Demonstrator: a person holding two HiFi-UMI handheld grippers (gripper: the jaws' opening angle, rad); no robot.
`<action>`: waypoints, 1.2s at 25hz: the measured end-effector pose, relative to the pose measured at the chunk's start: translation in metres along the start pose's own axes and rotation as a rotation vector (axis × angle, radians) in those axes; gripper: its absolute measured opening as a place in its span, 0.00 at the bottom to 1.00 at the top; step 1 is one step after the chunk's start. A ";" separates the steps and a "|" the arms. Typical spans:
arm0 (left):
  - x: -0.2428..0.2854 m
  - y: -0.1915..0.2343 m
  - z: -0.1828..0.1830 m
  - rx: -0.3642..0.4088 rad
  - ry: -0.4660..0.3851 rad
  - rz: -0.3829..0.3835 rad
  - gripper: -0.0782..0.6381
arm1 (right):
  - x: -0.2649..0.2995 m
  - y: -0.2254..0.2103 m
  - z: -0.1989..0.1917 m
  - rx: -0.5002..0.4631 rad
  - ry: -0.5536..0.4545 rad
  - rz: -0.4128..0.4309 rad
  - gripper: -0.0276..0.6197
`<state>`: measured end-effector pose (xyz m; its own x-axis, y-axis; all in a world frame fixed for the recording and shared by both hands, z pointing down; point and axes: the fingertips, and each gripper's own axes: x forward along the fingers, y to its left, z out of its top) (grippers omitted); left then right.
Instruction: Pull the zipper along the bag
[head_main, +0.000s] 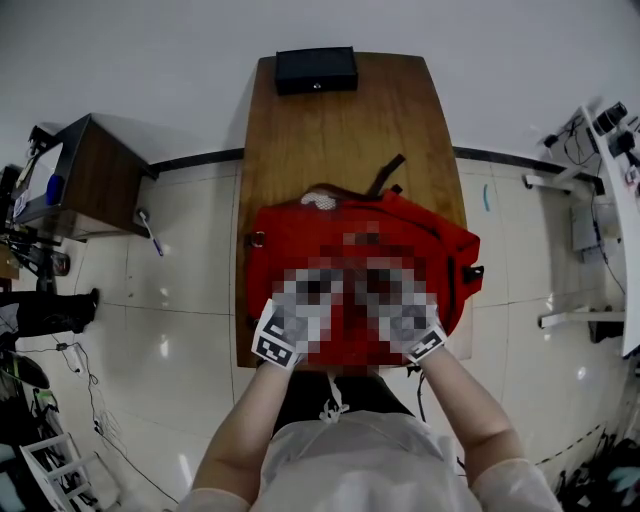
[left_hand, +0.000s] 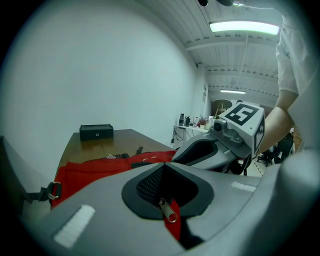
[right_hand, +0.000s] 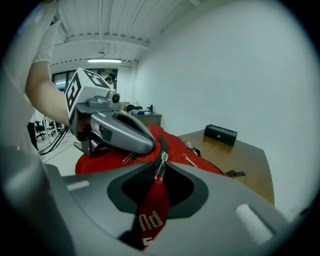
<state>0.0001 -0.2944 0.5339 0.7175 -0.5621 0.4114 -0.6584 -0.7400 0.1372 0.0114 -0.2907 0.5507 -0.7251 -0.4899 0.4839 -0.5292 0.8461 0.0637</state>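
A red backpack (head_main: 300, 245) lies flat on the wooden table (head_main: 340, 130), its bottom at the near edge. Both grippers sit side by side on its near part, partly under a mosaic patch. My left gripper (head_main: 300, 318) (left_hand: 167, 196) is shut on a red zipper tab (left_hand: 174, 229) with a metal pull (left_hand: 169, 211). My right gripper (head_main: 402, 318) (right_hand: 157, 192) is shut on another red tab (right_hand: 152, 210) with white letters, and its metal slider (right_hand: 160, 169) sits on the dark zipper track. Each gripper shows in the other's view, close by: the right gripper (left_hand: 220, 145), the left gripper (right_hand: 117, 131).
A black box (head_main: 316, 69) (left_hand: 96, 131) (right_hand: 220, 134) stands at the table's far end. A buckle strap (left_hand: 50, 191) hangs at the bag's left side. A wooden cabinet (head_main: 85, 175) stands on the floor to the left, white desks (head_main: 610, 200) to the right.
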 end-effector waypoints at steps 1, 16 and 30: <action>0.003 0.001 -0.001 -0.001 0.006 0.001 0.12 | 0.000 0.000 0.000 -0.004 0.003 -0.001 0.13; 0.012 0.005 -0.007 -0.042 0.036 -0.031 0.12 | -0.020 0.005 -0.003 0.013 0.043 0.018 0.05; 0.015 0.003 -0.010 -0.073 0.070 -0.067 0.12 | -0.038 0.040 -0.025 -0.009 0.141 0.057 0.06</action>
<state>0.0067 -0.3017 0.5498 0.7448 -0.4831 0.4603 -0.6260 -0.7448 0.2313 0.0287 -0.2334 0.5565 -0.6844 -0.4074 0.6046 -0.4849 0.8737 0.0398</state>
